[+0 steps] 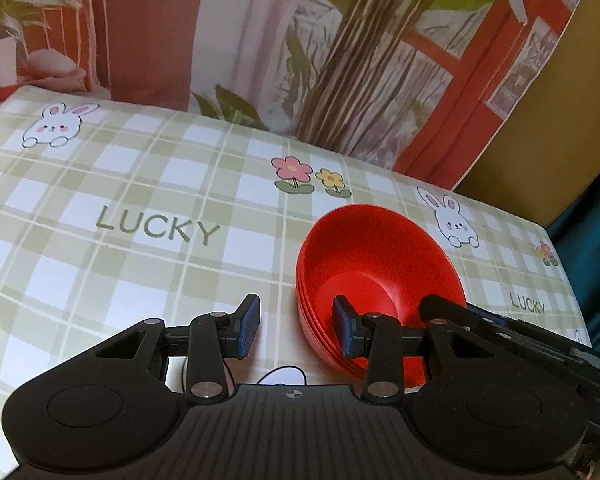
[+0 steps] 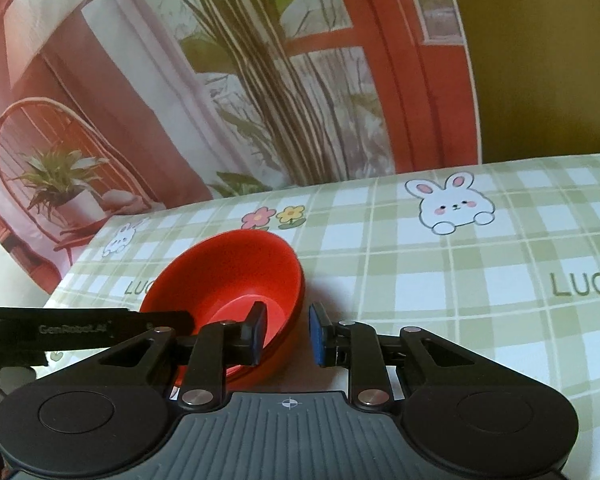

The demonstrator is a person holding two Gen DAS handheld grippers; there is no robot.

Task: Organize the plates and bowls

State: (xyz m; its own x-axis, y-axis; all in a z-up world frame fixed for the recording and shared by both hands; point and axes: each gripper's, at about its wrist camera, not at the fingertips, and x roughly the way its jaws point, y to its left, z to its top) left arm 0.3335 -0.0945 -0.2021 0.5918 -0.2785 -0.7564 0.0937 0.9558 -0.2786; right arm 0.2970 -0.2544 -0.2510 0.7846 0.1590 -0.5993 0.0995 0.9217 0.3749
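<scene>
Red bowls [image 1: 376, 276], nested in a stack on the checked tablecloth [image 1: 140, 200]; left gripper [image 1: 296, 328] and right gripper [image 2: 288, 332] each straddle opposite rims, jaws spread, pads apparently unclamped. Risk: uneven closing may tip or separate the stack.

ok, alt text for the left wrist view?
A stack of red bowls sits on a green-checked tablecloth printed with rabbits and "LUCKY". The left gripper straddles the stack's near-left rim, one blue-padded finger inside, one outside. The right gripper reaches in from the right.
</scene>
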